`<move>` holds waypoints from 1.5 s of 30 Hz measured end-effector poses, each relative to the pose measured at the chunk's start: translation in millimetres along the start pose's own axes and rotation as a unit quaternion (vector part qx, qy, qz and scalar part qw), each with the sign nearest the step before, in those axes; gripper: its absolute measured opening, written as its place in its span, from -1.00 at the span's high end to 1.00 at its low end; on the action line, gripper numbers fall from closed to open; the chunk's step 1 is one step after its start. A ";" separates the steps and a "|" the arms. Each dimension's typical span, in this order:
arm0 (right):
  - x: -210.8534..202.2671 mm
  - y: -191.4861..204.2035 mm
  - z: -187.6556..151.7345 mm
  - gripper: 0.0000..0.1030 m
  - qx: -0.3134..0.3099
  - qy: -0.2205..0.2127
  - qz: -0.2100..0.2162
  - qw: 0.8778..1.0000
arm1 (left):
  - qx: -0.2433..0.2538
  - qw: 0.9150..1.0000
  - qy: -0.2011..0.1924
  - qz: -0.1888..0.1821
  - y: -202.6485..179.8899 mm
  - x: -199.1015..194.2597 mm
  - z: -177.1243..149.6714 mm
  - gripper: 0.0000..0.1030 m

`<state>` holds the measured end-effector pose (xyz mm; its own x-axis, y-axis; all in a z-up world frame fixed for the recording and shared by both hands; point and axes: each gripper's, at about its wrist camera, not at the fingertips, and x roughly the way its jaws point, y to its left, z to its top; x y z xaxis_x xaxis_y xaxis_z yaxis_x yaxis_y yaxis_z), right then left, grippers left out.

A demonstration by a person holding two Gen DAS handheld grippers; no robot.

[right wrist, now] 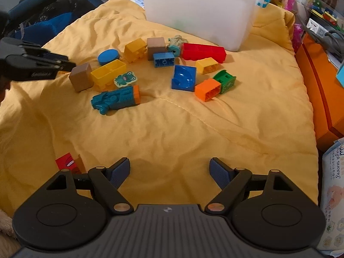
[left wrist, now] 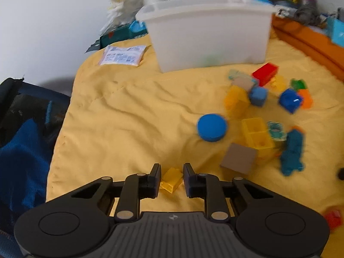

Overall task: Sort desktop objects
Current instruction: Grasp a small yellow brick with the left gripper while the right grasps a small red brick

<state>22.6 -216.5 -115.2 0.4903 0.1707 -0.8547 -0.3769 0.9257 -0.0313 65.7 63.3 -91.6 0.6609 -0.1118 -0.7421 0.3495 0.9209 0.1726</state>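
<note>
Apparently boxy, studded yellow brick [left wrist: 171, 180]

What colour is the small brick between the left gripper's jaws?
Yellow. The small brick shows best in the left wrist view, clamped in the left gripper.

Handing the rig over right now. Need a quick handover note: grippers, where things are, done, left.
Left gripper: jaws closed in around a small yellow brick; whether it is off the yellow cloth cannot be told.
Right gripper: open, empty, over bare cloth.
White bin: at the far side of the cloth; something green shows faintly through its wall.
Left: the pile in front of the bin, including the red block, blue disc, teal toy car and orange brick, plus a red piece near the right gripper.
</note>
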 end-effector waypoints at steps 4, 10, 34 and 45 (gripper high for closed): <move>3.4 -6.8 2.2 -0.62 0.016 0.002 -0.002 1.000 | -0.036 0.996 -0.047 -0.071 -5.5 -40.3 9.8 0.51; 9.5 -12.7 10.1 -0.63 0.025 0.001 0.002 1.000 | 0.005 0.985 -0.036 -0.166 -56.4 -43.7 -2.0 0.50; 46.0 5.7 70.6 0.04 -0.170 -0.035 -0.083 0.981 | 0.041 0.993 -0.005 -0.114 -61.2 -44.1 -37.3 0.29; 22.9 -19.2 55.3 0.25 -0.113 -0.041 -0.086 0.989 | 0.052 0.991 -0.003 -0.119 -65.2 -43.8 -38.3 0.29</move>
<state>84.5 -211.7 -105.5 0.6215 0.0529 -0.7816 -0.4438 0.8460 -0.2955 -11.4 22.4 -95.2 0.5553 -0.3247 -0.7657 0.5633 0.8242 0.0590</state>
